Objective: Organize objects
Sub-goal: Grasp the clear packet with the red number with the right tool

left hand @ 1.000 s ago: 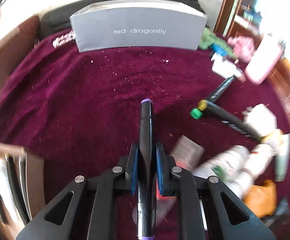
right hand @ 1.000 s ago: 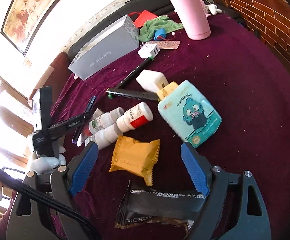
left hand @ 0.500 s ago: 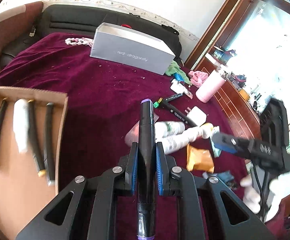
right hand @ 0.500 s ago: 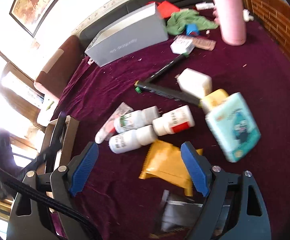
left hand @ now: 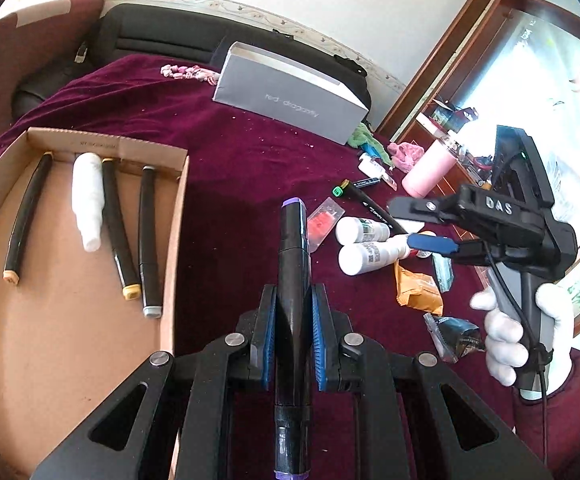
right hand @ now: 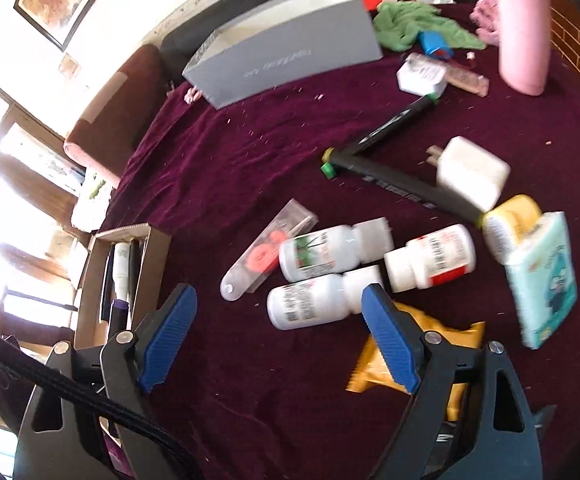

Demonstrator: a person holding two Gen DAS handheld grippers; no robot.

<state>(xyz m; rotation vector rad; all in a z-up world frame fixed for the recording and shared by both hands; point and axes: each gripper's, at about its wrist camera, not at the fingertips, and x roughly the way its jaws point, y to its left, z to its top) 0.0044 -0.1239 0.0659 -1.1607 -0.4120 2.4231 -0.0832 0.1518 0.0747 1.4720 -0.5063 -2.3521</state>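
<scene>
My left gripper (left hand: 293,306) is shut on a black marker with a purple cap (left hand: 293,256), held over the maroon cloth just right of a cardboard tray (left hand: 175,216). In the tray lie three black markers (left hand: 118,224) and a white tube (left hand: 87,196). My right gripper (right hand: 275,312) is open and empty, hovering over white pill bottles (right hand: 322,252); in the left wrist view it (left hand: 430,240) sits at the right, held by a white-gloved hand (left hand: 506,340). Two more black markers (right hand: 390,152) lie crossed farther back.
A grey shoebox (left hand: 290,96) stands at the back, a pink flask (right hand: 524,32) at the far right. A yellow packet (right hand: 378,364), a teal bottle (right hand: 542,272), a white charger (right hand: 470,172), a clear tube with red pieces (right hand: 265,252) and a green cloth (right hand: 414,24) lie scattered on the cloth.
The left gripper has swung left with the purple marker, bringing the cardboard tray close beside it. The right gripper has shifted left, from over the yellow packet to over the pill bottles.
</scene>
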